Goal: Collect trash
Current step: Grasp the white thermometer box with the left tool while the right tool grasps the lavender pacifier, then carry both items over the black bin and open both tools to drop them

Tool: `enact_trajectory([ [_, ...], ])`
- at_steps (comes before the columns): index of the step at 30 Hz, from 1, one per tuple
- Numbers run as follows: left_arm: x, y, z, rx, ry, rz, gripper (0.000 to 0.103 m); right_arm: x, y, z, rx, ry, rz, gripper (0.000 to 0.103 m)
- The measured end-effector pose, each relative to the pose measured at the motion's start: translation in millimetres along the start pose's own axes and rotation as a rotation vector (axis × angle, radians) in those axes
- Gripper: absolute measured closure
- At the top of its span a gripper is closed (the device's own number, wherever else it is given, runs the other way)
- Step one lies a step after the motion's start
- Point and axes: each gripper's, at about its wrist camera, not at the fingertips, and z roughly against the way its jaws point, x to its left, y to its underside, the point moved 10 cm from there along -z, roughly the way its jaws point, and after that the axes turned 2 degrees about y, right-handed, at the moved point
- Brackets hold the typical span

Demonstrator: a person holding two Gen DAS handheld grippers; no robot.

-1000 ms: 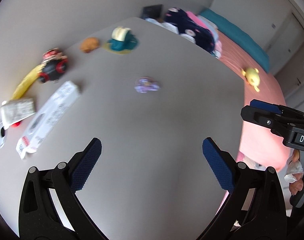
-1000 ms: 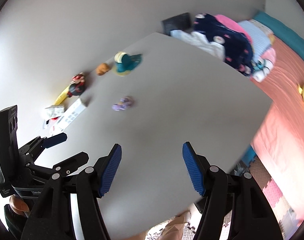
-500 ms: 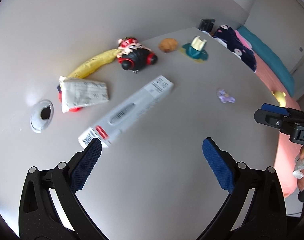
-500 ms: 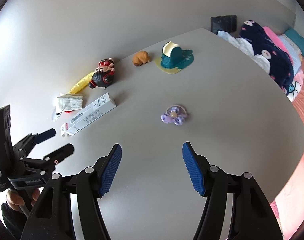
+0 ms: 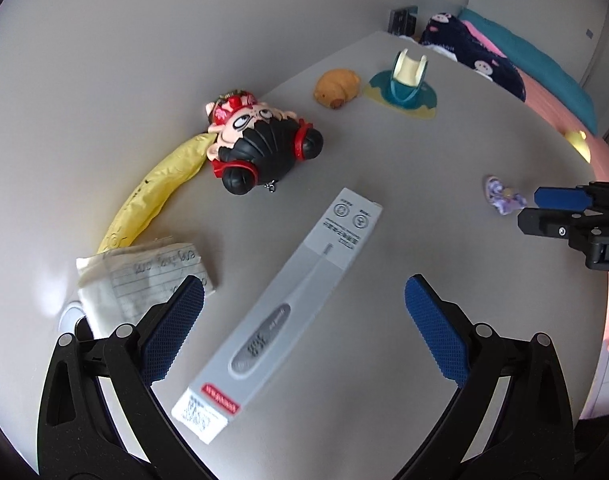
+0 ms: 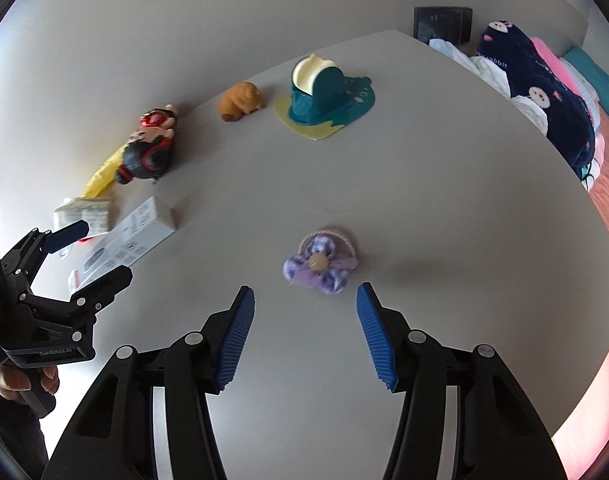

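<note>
Left gripper (image 5: 304, 320) agape over box (image 5: 280, 316) (untouched); right gripper (image 6: 304, 320) agape near hair tie (image 6: 320, 266).

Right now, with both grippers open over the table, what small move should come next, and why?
Probably ease the left gripper down onto the long grey box: it lies between the open jaws, untouched, and looks like empty packaging. The right gripper hangs open near a purple flower.

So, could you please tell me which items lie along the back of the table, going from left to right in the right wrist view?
Folded paper note → yellow wrapper → red-and-black figurine → small orange toy animal → teal and cream holder.
</note>
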Motion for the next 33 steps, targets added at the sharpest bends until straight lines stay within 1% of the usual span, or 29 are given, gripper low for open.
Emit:
enact_trajectory([
  [1,1,1,-3,0.011,0.006,0.001,0.013,0,-1,-3,0.003,0.007,0.002,0.047],
  [2,1,2,-8,0.034,0.015,0.001,0.023,-1,-2,-6,0.007,0.012,0.005,0.047],
  [3,1,5,-12,0.051,0.021,-0.002,0.036,-1,-4,-11,0.013,0.017,0.008,0.047],
  [4,1,7,-15,0.066,0.022,-0.007,0.043,-1,-4,-14,0.017,0.022,0.011,0.047],
  [5,2,7,-15,0.060,0.006,-0.018,0.045,-2,-5,-17,0.021,0.029,0.014,0.048],
  [6,1,7,-14,0.063,0.017,-0.018,0.050,-2,-5,-20,0.025,0.032,0.016,0.049],
  [8,2,8,-13,0.066,0.018,-0.011,0.055,-1,-8,-21,0.014,0.049,0.038,0.052],
  [9,3,9,-12,0.065,0.015,-0.005,0.057,-1,-8,-22,0.013,0.059,0.053,0.060],
  [10,3,9,-11,0.062,0.011,0.003,0.059,0,-9,-22,0.013,0.073,0.073,0.065],
  [12,5,12,-8,0.055,0.000,0.028,0.070,2,-8,-22,0.015,0.069,0.091,0.082],
  [13,6,12,-7,0.052,0.003,0.043,0.073,4,-6,-21,0.019,0.051,0.087,0.086],
  [14,5,13,-6,0.049,0.011,0.056,0.075,4,-5,-21,0.020,0.045,0.084,0.087],
  [16,0,16,-3,0.047,0.037,0.068,0.075,3,-1,-18,0.018,0.032,0.080,0.088],
  [20,-17,22,1,0.053,0.051,0.042,0.075,2,4,-7,0.008,0.009,0.070,0.088],
  [27,-49,17,11,0.038,0.082,0.038,0.075,-7,14,22,-0.020,-0.010,0.048,0.088],
  [33,-87,6,22,0.013,0.123,-0.007,0.075,-28,29,55,-0.068,0.003,0.023,0.088],
])
